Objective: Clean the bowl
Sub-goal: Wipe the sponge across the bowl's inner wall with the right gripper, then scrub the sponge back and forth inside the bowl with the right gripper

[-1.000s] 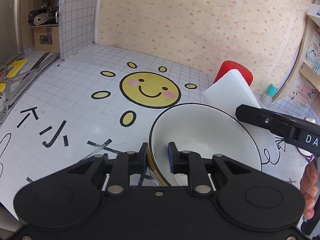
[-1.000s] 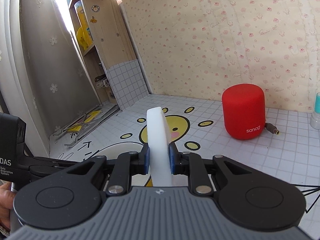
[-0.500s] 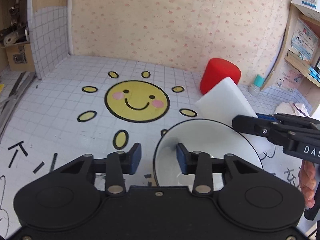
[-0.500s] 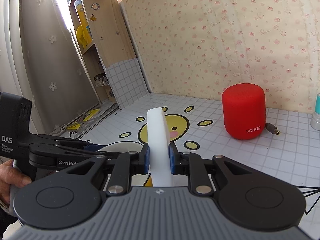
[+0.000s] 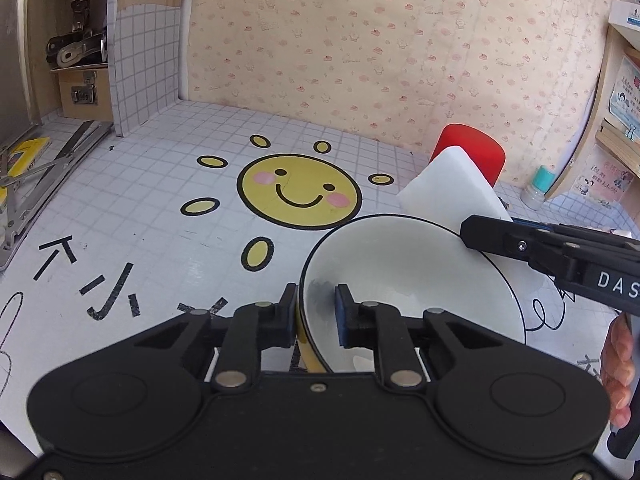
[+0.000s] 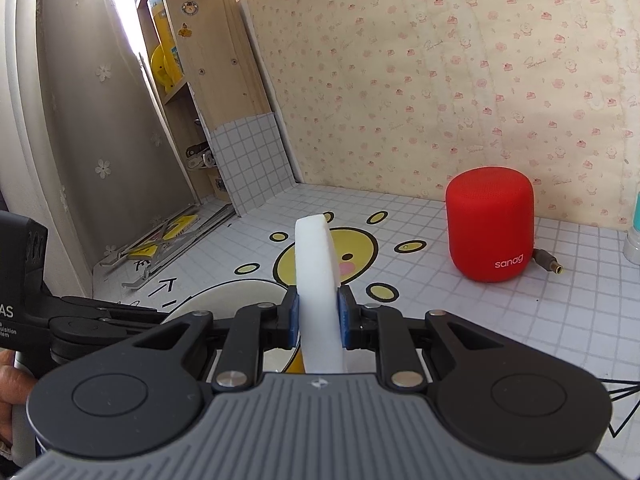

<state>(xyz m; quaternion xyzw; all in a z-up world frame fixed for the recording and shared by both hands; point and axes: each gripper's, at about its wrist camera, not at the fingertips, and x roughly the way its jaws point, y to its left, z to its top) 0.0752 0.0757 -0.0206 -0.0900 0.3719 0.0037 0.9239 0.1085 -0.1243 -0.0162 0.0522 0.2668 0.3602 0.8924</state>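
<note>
1. Two wrist views look over a white tiled tabletop (image 5: 132,200) printed with a thin grid and, near its middle, a yellow smiling sun (image 5: 299,191) with small yellow ovals ringed around it. Pink patterned wallpaper stands behind.
2. Wooden shelving (image 6: 208,80) runs along one side, its lower part faced with grid paper; flat metal tools lie at its foot.
3. The bowl (image 5: 404,280), white inside with a dark line round the rim and a yellow outer wall, sits tilted at the near right of the sun, its open side turned up and away from the left camera.
4. The left gripper (image 5: 316,312) straddles the bowl's near rim, one finger outside the yellow wall and one inside. Its jaws are narrow and closing on the rim; the inner pad looks not quite against the wall.
5. The right gripper (image 6: 318,316) is clamped tight on a white sponge (image 6: 320,280) block, held on edge and sticking out past the fingertips. From the left view the sponge (image 5: 452,188) hangs just past the bowl's far rim; whether it touches is unclear.
6. A red cylindrical speaker (image 6: 490,224) marked "sanag" stands behind the sponge, with a cable plug (image 6: 548,262) lying beside it.
7. A small bottle with a teal cap (image 5: 538,188) stands at the far right.
</note>
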